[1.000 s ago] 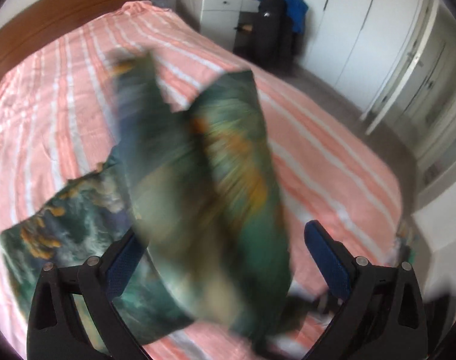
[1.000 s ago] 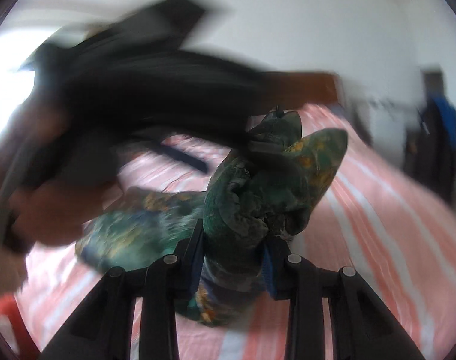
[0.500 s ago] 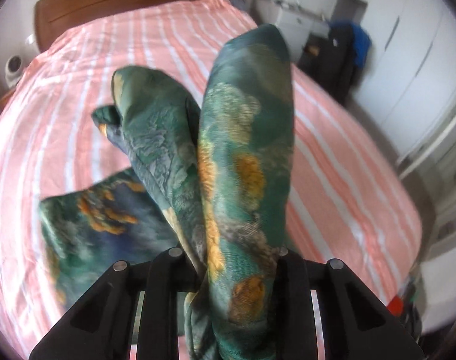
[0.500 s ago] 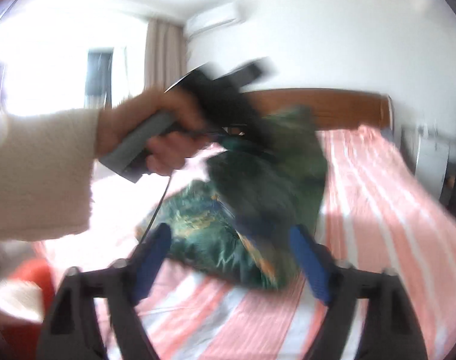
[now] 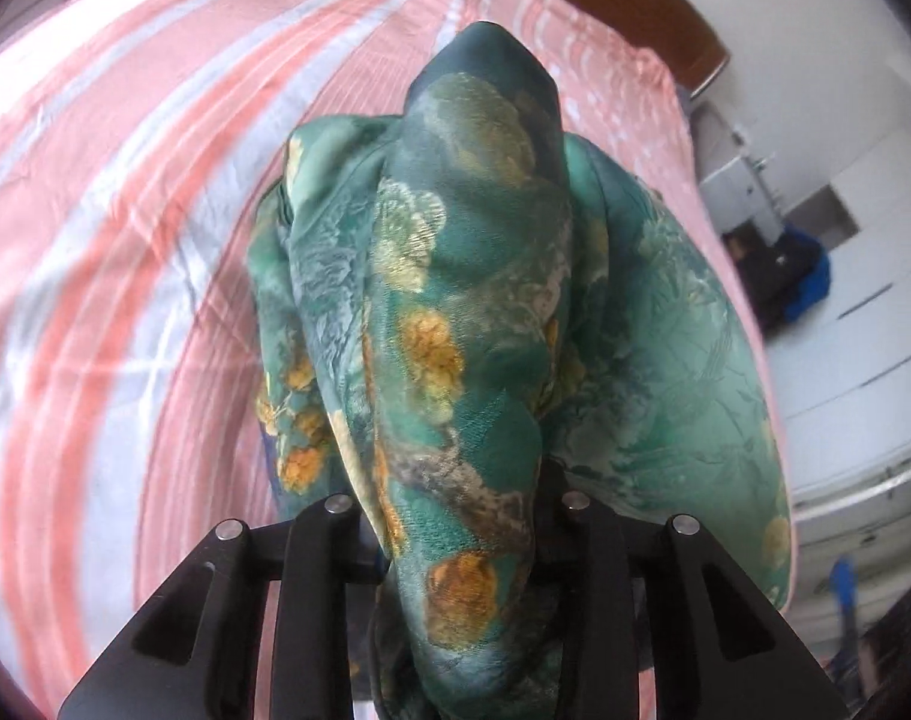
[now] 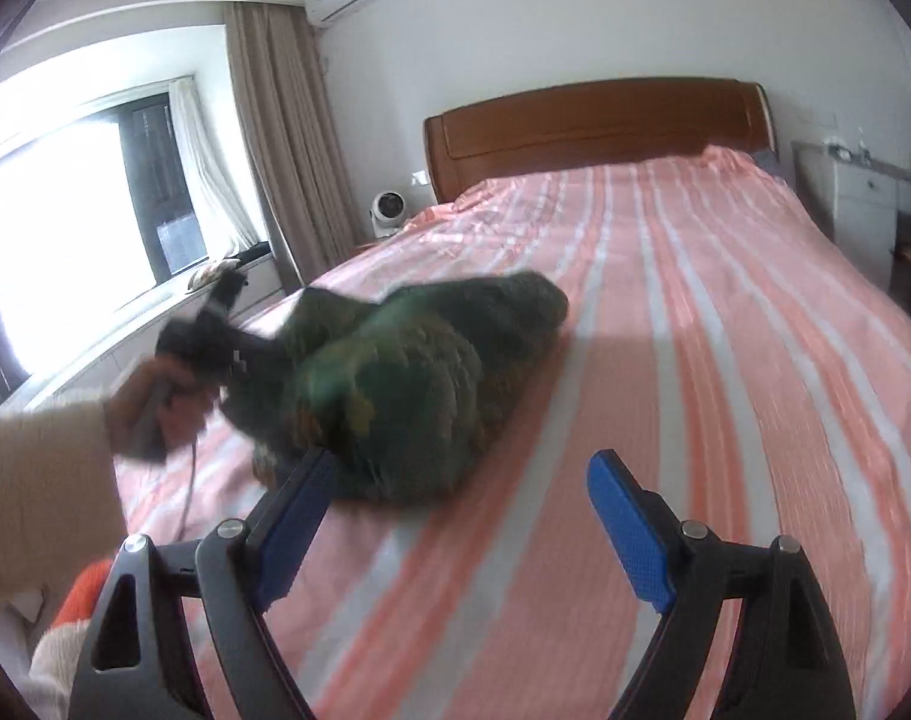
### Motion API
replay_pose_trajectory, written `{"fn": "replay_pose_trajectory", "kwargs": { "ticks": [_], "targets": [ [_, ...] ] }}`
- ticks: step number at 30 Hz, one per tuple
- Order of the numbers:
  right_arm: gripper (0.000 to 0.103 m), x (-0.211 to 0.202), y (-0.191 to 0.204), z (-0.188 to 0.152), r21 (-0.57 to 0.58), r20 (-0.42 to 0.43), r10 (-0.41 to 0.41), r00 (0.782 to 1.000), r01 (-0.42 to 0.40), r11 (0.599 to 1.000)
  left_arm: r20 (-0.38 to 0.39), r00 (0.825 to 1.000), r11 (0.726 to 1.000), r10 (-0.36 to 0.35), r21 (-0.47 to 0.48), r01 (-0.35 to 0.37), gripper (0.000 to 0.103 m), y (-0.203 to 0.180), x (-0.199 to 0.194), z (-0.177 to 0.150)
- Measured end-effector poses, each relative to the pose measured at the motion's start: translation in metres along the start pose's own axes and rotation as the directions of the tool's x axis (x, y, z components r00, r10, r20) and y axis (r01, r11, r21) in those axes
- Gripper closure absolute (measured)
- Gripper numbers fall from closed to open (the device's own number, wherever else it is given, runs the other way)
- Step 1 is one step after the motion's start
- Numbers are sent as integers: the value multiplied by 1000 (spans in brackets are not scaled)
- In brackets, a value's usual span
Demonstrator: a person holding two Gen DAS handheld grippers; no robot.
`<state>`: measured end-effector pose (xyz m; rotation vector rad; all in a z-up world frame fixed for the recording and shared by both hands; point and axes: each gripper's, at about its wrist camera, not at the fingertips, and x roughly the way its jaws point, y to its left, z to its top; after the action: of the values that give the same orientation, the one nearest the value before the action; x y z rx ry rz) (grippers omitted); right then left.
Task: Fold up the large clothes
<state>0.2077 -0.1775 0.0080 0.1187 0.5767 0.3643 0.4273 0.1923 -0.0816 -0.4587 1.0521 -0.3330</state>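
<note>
L wrist view: left hand-held gripper (image 5: 455,570) clamped on green floral garment (image 5: 473,312), filling 12 o'clock. R wrist view alone shows right hand-held gripper (image 6: 461,516) jaws apart, garment bunched on striped bed (image 6: 695,360).

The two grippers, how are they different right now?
The left gripper is shut on the green flowery cloth; the right gripper is open and holds nothing. The left one's pads are hidden by cloth; the right one's blue pads show. Both are black and point at the striped bed.

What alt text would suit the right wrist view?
The right gripper, blue-padded fingers spread and empty, faces a bunched green floral garment on a pink-and-white striped bed. At left, a hand holds the blurred left gripper against the garment.
</note>
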Motion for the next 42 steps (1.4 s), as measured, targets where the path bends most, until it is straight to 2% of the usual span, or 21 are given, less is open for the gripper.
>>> {"fn": "replay_pose_trajectory", "kwargs": {
  "ticks": [4, 6, 7, 8, 9, 12, 14, 15, 16, 17, 18, 19, 20, 22, 27, 29, 31, 33, 35, 37, 42],
  "targets": [
    [26, 66, 18, 59, -33, -23, 103, 994, -104, 994, 35, 998, 999, -46, 5, 46, 70, 16, -2, -15],
    [28, 103, 35, 62, -61, -71, 125, 990, -129, 990, 50, 994, 994, -101, -27, 102, 69, 31, -3, -26],
    [32, 141, 41, 54, -82, -150, 123, 981, -136, 987, 57, 990, 990, -128, -44, 131, 69, 40, -2, -30],
    [33, 173, 44, 38, -61, -253, 130, 959, -150, 987, 60, 989, 988, -137, -60, 141, 69, 49, -1, -32],
    [33, 198, 43, 22, -40, -311, 133, 941, -152, 987, 59, 984, 982, -168, -74, 172, 68, 59, 1, -36],
    [32, 212, 51, -2, -176, -296, 7, 955, -62, 982, 72, 972, 962, -223, -145, 231, 60, 78, -1, -39],
    [32, 207, 52, 4, -180, -310, -3, 951, -55, 982, 100, 962, 948, -256, -169, 270, 48, 85, -13, -45],
    [31, 204, 51, 9, -178, -328, -3, 945, -58, 982, 120, 963, 948, -242, -182, 261, 39, 88, -23, -49],
    [30, 197, 51, 20, -188, -349, -3, 937, -67, 980, 142, 962, 949, -232, -184, 256, 38, 108, -37, -53],
    [30, 193, 53, 27, -200, -361, -4, 933, -73, 977, 162, 964, 954, -212, -181, 240, 30, 107, -48, -63],
    [30, 186, 55, 39, -212, -366, -7, 931, -76, 974, 181, 971, 965, -153, -186, 186, 13, 107, -61, -72],
    [30, 181, 58, 49, -220, -359, -12, 933, -72, 973, 216, 973, 973, -81, -195, 124, 9, 107, -73, -80],
    [30, 177, 62, 63, -228, -337, -14, 941, -67, 971, 247, 968, 975, -46, -198, 97, 8, 108, -83, -87],
    [30, 178, 76, 88, -217, -304, 18, 952, -88, 972, 284, 958, 978, -30, -192, 88, 9, 112, -96, -101],
    [30, 240, 127, 118, -147, -308, 142, 941, -195, 970, 314, 948, 984, 43, -176, 14, 9, 106, -87, -115],
    [30, 288, 144, 110, -123, -351, 147, 925, -201, 972, 325, 945, 985, 49, -172, 8, 9, 107, -78, -117],
    [29, 341, 156, 84, -162, -415, 76, 907, -156, 974, 333, 939, 982, 89, -185, -27, 9, 105, -71, -116],
    [27, 377, 160, 49, -235, -439, 14, 898, -130, 963, 323, 943, 982, 79, -187, -19, 9, 101, -67, -112],
    [25, 384, 165, 34, -289, -379, -22, 925, -95, 953, 315, 947, 983, 55, -184, 4, 9, 103, -60, -112],
    [25, 381, 165, 28, -304, -341, -22, 940, -89, 948, 311, 950, 987, 36, -160, 15, 9, 103, -54, -107],
    [24, 387, 149, 31, -237, -350, 34, 936, -124, 964, 311, 950, 991, 39, -135, 3, 9, 101, -44, -105]
  ]
}}
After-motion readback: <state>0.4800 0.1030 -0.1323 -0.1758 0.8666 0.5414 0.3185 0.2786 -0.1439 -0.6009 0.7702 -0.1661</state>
